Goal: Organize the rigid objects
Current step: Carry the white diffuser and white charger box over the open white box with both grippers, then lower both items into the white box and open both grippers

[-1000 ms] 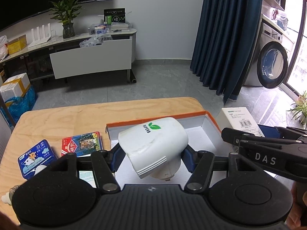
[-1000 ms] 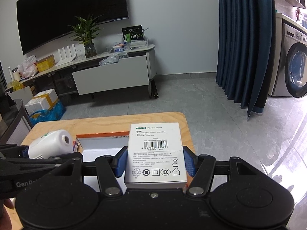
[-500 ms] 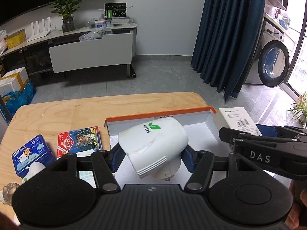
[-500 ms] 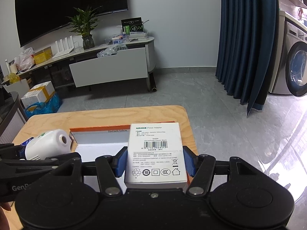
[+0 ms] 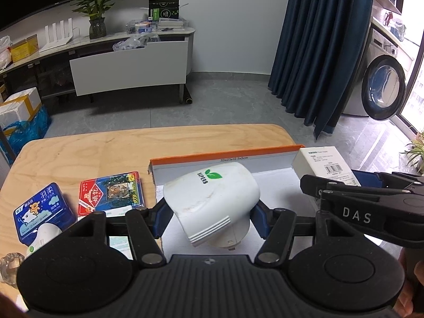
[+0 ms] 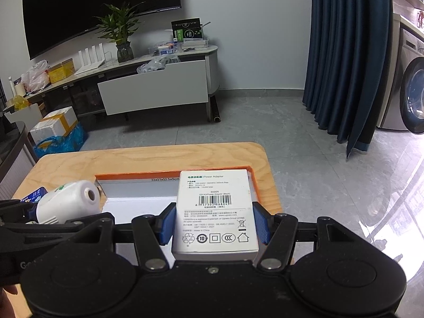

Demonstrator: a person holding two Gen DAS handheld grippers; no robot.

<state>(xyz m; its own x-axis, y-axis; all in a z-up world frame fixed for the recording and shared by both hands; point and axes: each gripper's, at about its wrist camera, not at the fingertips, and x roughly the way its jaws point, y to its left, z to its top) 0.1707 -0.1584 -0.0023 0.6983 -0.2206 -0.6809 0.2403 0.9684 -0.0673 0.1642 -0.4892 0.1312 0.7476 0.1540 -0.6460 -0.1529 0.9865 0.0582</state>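
Now both tools carry rigid items above the orange-rimmed box (image 5: 225, 153) on the tabletop (image 5: 79, 153).
At nine o'clock a blue tin (image 5: 43, 216) and a red card pack (image 5: 111, 193) lie flat on the wood, just beside the box. The left tool (image 5: 209, 218) is clamped on the white plastic device (image 5: 212, 198), its pads on the two rounded flanks; the shell looks hard, smooth and light, so I judge it could slip or twist unless gripped across its widest part. At three o'clock the right tool (image 6: 214, 222) is closed on the power adapter carton (image 6: 216, 206), gripping its long flat sides. Thin card looks stiff but crushable, so a moderate squeeze low on the sides seems best.
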